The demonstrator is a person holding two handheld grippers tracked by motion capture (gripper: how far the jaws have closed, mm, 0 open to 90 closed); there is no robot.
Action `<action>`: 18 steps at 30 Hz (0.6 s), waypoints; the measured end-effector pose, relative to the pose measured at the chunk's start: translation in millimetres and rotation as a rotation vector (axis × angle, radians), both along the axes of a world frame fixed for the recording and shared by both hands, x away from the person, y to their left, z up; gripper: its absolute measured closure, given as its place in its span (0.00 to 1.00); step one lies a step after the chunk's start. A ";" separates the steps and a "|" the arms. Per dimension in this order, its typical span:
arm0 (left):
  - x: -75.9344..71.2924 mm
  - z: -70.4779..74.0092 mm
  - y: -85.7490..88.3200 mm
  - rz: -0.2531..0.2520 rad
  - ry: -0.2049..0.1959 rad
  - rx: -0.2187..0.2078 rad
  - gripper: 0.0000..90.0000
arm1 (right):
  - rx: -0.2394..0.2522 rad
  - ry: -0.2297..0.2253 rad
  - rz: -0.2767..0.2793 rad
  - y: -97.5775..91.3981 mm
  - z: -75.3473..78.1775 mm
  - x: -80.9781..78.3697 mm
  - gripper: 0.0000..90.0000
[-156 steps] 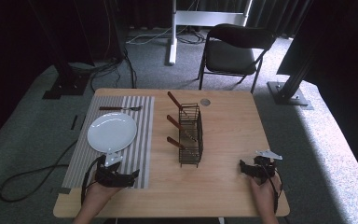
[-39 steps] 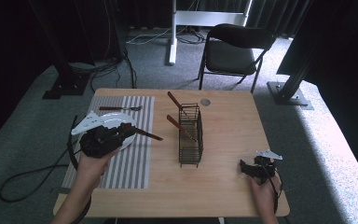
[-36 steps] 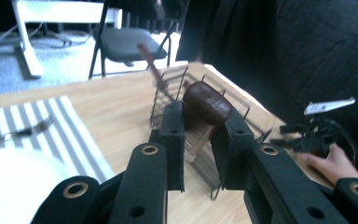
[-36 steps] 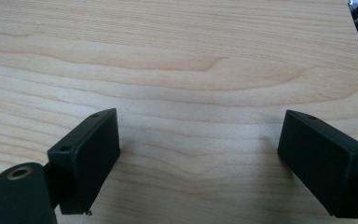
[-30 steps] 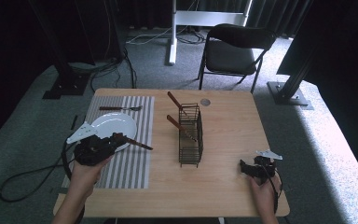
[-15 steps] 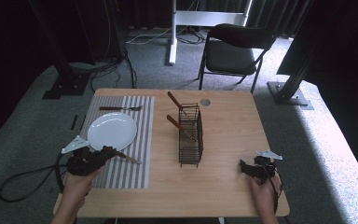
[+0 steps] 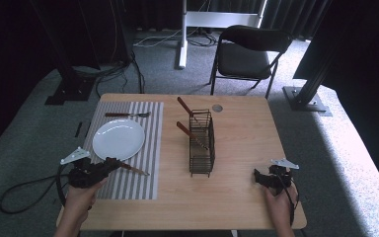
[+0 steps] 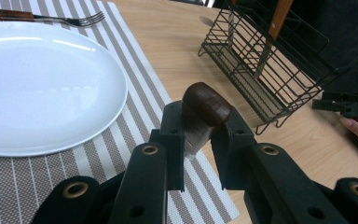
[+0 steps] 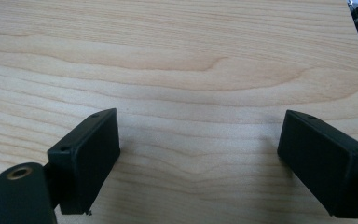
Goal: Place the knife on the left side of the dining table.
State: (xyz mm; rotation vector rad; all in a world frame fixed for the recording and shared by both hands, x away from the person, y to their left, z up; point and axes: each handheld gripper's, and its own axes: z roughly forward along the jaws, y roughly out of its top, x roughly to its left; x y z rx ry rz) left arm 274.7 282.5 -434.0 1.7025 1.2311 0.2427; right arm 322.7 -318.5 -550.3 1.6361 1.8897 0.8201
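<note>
One wooden table (image 7: 242,143) carries one striped placemat (image 7: 128,177), one wire caddy (image 7: 201,143) holding two brown-handled utensils (image 7: 190,134), one white plate (image 7: 118,139) and one fork (image 7: 127,115). The left gripper (image 7: 109,164) is clenched on a brown-handled utensil (image 7: 132,169) over the placemat; the right gripper (image 7: 257,177) rests released on bare wood.

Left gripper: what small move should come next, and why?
Probably lower it and open the fingers. The left gripper is shut on a brown-handled knife, held over the striped mat just right of the plate, opposite the fork.
</note>
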 end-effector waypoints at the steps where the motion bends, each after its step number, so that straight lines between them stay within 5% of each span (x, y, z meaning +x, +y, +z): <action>1: 0.1 -0.7 1.9 0.000 0.008 -0.005 0.84 | 0.000 0.000 0.000 0.0 0.0 0.0 0.13; 7: 0.6 -8.6 12.4 0.037 0.033 -0.020 0.87 | 0.000 0.000 0.000 0.0 0.0 0.0 0.13; 18: 5.1 -33.8 32.0 0.154 0.085 -0.006 0.71 | 0.000 0.000 0.000 0.0 0.0 0.0 0.13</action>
